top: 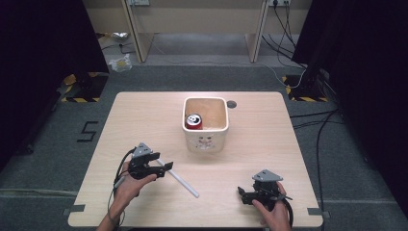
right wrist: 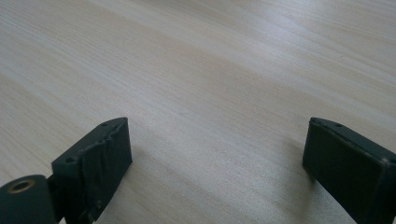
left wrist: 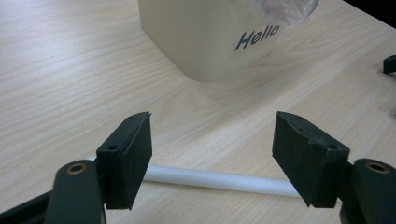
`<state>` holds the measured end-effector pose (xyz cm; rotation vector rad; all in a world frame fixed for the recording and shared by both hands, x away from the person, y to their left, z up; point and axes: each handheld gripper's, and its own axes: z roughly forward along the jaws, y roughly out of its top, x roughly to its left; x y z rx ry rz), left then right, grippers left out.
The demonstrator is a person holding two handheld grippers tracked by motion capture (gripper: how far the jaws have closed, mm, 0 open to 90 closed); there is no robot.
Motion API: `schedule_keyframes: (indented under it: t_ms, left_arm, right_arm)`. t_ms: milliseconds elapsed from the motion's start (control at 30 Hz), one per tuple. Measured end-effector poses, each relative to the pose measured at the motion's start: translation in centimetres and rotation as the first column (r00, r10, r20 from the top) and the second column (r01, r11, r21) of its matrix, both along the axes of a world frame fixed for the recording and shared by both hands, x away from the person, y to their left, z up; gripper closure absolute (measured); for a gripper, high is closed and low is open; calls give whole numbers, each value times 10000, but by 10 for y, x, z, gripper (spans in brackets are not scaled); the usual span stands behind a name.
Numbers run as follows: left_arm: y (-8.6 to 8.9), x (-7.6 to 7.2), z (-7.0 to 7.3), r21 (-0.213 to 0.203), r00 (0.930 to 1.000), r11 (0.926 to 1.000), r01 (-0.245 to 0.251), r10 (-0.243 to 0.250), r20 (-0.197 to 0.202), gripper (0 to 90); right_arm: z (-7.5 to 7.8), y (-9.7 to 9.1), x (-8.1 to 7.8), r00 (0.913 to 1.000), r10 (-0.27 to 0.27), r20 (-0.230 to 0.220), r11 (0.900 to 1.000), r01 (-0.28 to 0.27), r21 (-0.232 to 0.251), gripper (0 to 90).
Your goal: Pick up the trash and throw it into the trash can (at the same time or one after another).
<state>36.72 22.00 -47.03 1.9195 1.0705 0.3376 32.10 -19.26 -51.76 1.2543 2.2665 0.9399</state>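
Thin white plastic tube (top: 179,179) lay flat on the light wooden desk (top: 269,144), toward the near edge, left of middle, running diagonally. Left tongs (top: 166,167) sat over its far end, jaws spread wide with the tube (left wrist: 219,179) lying crosswise between them, not gripped. Good grasp probably meant lowering until the pads straddled the tube, then closing squarely across it so it wouldn't roll. Cream square tub with "Hello" print (top: 206,122) stood mid-desk toward the far edge, a red drink can (top: 194,121) inside. Right tongs (top: 242,193) near the near right corner, jaws gaping over bare wood, holding nothing. Tube's ends were hidden behind the left pads; crinkled clear plastic (left wrist: 286,8) at the tub rim was cut off.
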Motion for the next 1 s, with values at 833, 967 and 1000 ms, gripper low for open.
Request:
schedule_keyframes:
  t_ms: [833, 967, 1000]
  left_arm:
    - [24, -12, -33, 408, 9973, 9978, -531, 551, -485, 282]
    - [28, -15, -36, 628, 9972, 9962, -607, 633, -397, 282]
    - [28, -16, -37, 707, 9972, 9956, -621, 648, -364, 282]
  right_arm:
    - [2, 6, -5, 9989, 411, 207, 9988, -417, 247, 157]
    - [5, 12, -6, 9979, 517, 396, 9983, -526, 234, 157]
    - [7, 14, -6, 9968, 629, 496, 9977, -640, 224, 156]
